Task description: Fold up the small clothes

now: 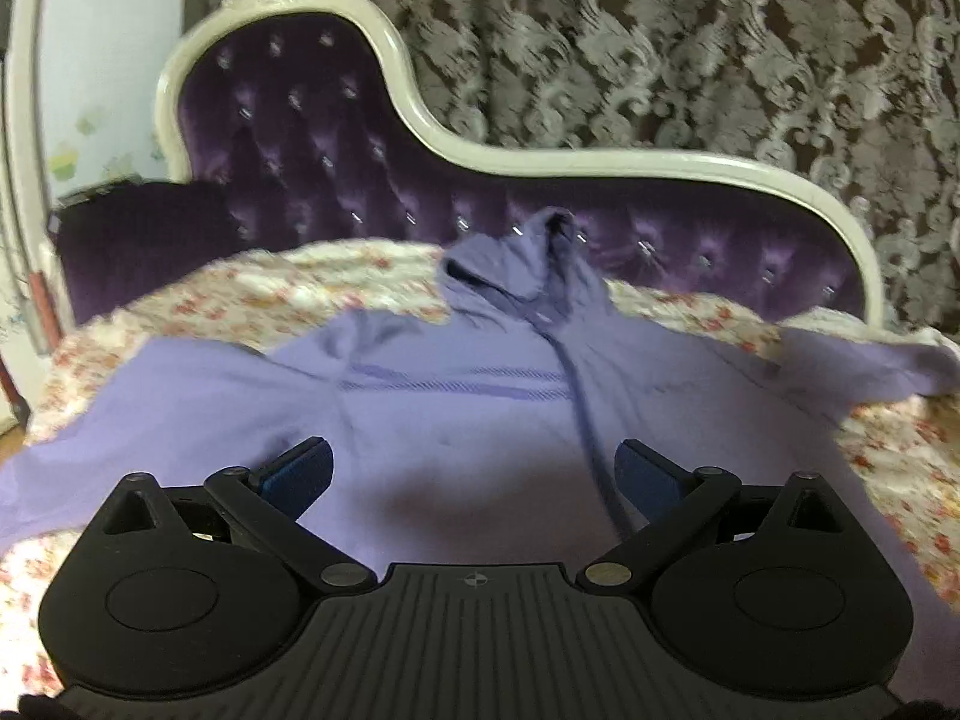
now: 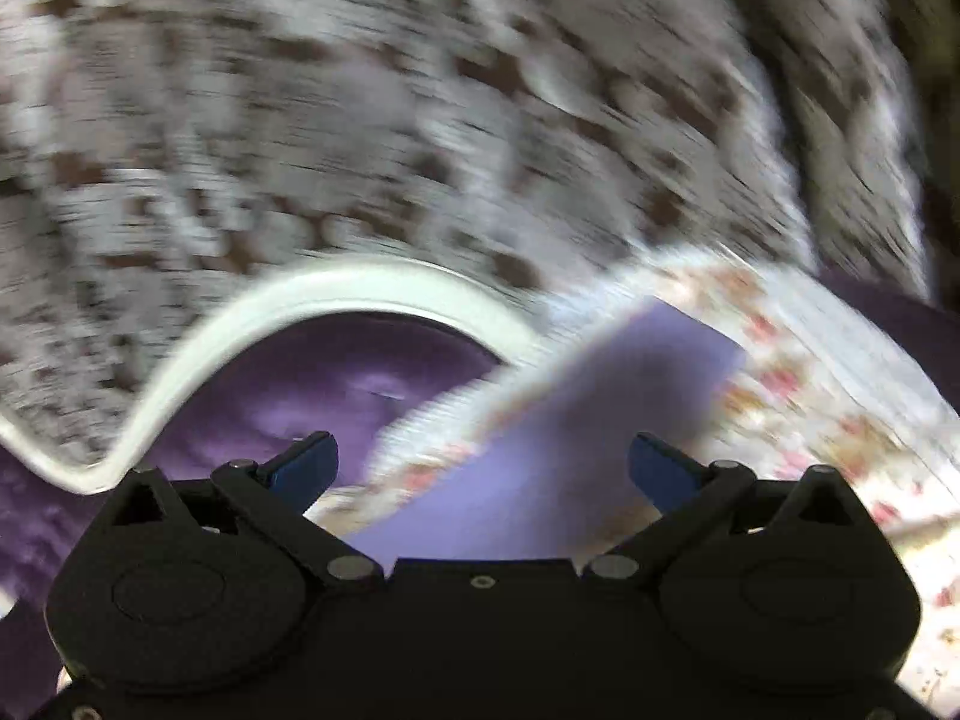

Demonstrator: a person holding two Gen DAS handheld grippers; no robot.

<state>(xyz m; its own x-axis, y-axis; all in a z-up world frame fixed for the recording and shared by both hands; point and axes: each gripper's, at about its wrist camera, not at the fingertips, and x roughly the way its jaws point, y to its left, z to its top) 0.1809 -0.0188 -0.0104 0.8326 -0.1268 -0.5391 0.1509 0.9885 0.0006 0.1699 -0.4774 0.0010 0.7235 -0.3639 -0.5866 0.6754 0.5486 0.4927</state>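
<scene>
**A:** Brown and silver-grey, that's the big patterned damask curtain (image 1: 690,42) filling the whole back. What sits in front of it?

**B:** A tufted purple velvet sofa with a curved white frame (image 1: 336,138), its seat covered by a cream quilt with small red flowers (image 1: 336,294). Spread across the quilt is the lavender hooded sweatshirt (image 1: 456,432), lying flat with its front up.

**A:** Which way does it point?

**B:** The hood (image 1: 528,264) lies at the far end, up against the sofa back, and the body runs toward the camera, so the long axis goes from near to far. The sleeves stretch out sideways; one sleeve (image 1: 870,360) reaches the right edge of the left wrist view. A darker striped band (image 1: 456,384) crosses the chest, and a drawstring (image 1: 585,414) trails down from the neck toward the near side.

**A:** And the left gripper (image 1: 474,468)?

**B:** Its blue-padded fingers (image 1: 300,471) are spread wide over the sweatshirt's lower body, with nothing pinched between them.

**A:** The right gripper (image 2: 483,465)?

**B:** That view is badly blurred. The fingers (image 2: 309,465) stand fully apart and empty. Beyond them a lavender sleeve end (image 2: 600,420) lies on the quilt (image 2: 840,396), slanting up to the right, beside the sofa frame (image 2: 336,288).
</scene>
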